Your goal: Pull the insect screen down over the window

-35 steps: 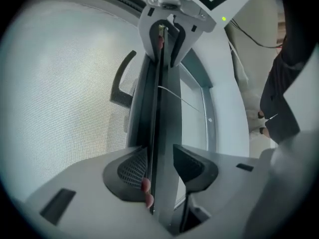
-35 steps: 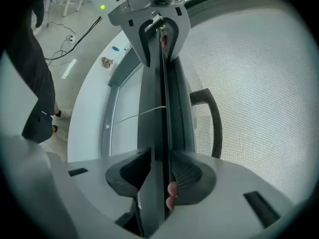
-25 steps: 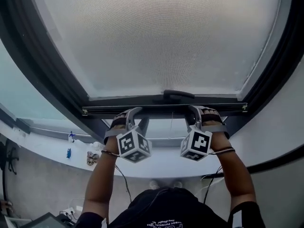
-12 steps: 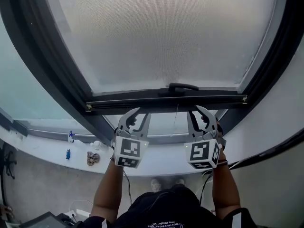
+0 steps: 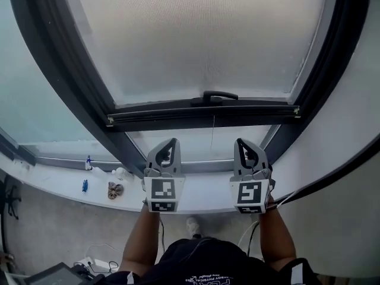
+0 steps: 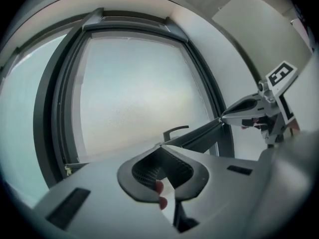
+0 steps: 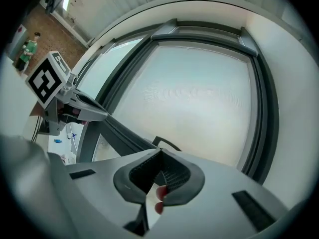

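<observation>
Claws: two, the left gripper (image 5: 172,141) and the right gripper (image 5: 240,141), were side by side and apart, tips toward the window.
Left claw state: its jaws had just been closing and the pads met with nothing between them (a reddish fingertip (image 6: 160,193) showed through the gap behind).
Right claw state: the same, jaws just closed, pads together on nothing.
Screen: one insect screen (image 5: 202,40) hung ahead of and above both claw tips, touched by neither.
Bar: one dark bottom bar (image 5: 178,117) crossed just beyond the tips, with one handle (image 5: 215,95) between the two claws' lines.
Cord: one thin pull cord (image 5: 212,132) hung from the bar into the gap between the claws.
Open strip: one band of bare glass (image 5: 196,147) lay under the bar, right in front of the tips.
Edges: the dark window frame (image 5: 65,82) closed in outside the left claw and outside the right one; the room between them was free.
Sill: one pale sill (image 5: 59,186) ran under the claws, with four small objects (image 5: 114,190) out beyond the left claw (too small to name).
Cut off: the screen's top ran out of the head view; the forearms (image 5: 142,236) were partly hidden by the marker cubes.
Cross view: each gripper view caught the other claw at its edge, the right gripper (image 6: 222,117) and the left gripper (image 7: 106,115).
</observation>
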